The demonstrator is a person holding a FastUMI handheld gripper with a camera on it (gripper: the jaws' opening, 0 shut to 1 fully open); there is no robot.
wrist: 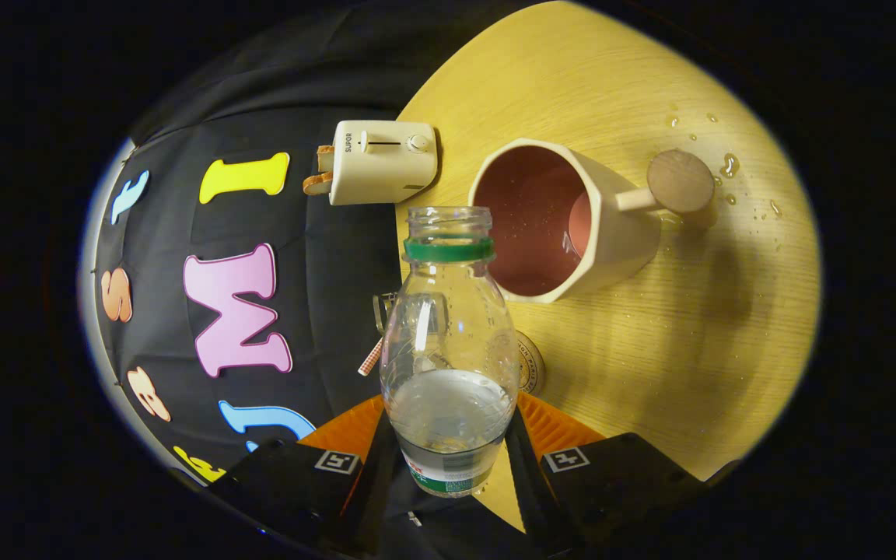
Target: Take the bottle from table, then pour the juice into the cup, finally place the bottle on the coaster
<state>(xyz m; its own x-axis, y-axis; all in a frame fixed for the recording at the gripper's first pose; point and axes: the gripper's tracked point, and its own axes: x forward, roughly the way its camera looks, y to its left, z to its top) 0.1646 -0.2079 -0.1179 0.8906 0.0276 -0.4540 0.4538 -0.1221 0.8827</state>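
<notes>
The coaster [530, 364] is mostly hidden behind the bottle [448, 350], so its face is hard to make out. The gripper [448, 455] pinches the uncapped, clear, green-ringed bottle, partly filled, near the cup [565, 222] on the wet table [697, 334].

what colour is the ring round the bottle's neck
Green; the ring on the bottle shows clearest in the gripper view.

Uncapped bottle [449, 342] is clamped between both fingers of the gripper [448, 435], tilted, with its mouth held beside the cup [565, 222]. Clear liquid is seen low in the bottle; droplets [728, 165] are scattered on the table [689, 334]. A toaster [383, 161] is seen beyond, a coaster [530, 364] just behind the bottle.
</notes>
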